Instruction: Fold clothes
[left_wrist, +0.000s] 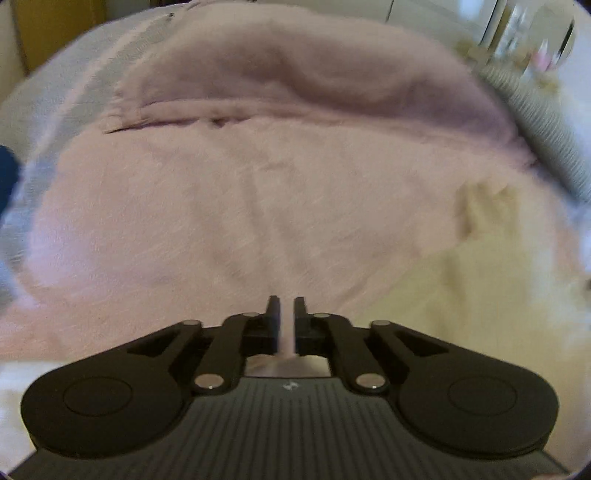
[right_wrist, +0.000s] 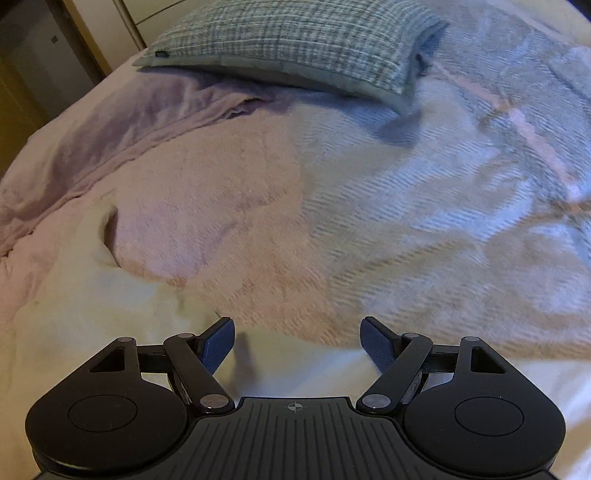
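Observation:
A fuzzy pink garment (left_wrist: 240, 206) lies spread over the bed and fills most of the left wrist view. My left gripper (left_wrist: 287, 306) is shut on a fold of this pink garment, and the cloth runs up between its fingers. A cream fleece piece (left_wrist: 480, 280) lies beside it at the right. In the right wrist view the pink garment (right_wrist: 207, 206) lies at the left and centre, with the cream fleece (right_wrist: 92, 295) below it. My right gripper (right_wrist: 297, 328) is open and empty, low over the cream fleece edge.
A pale blue knit blanket (right_wrist: 443, 206) covers the right half of the bed. A checked grey-blue pillow (right_wrist: 295, 40) lies at the head. A mauve sheet (right_wrist: 110, 122) is bunched at the far left. A wooden door frame (right_wrist: 92, 48) stands beyond the bed's left corner.

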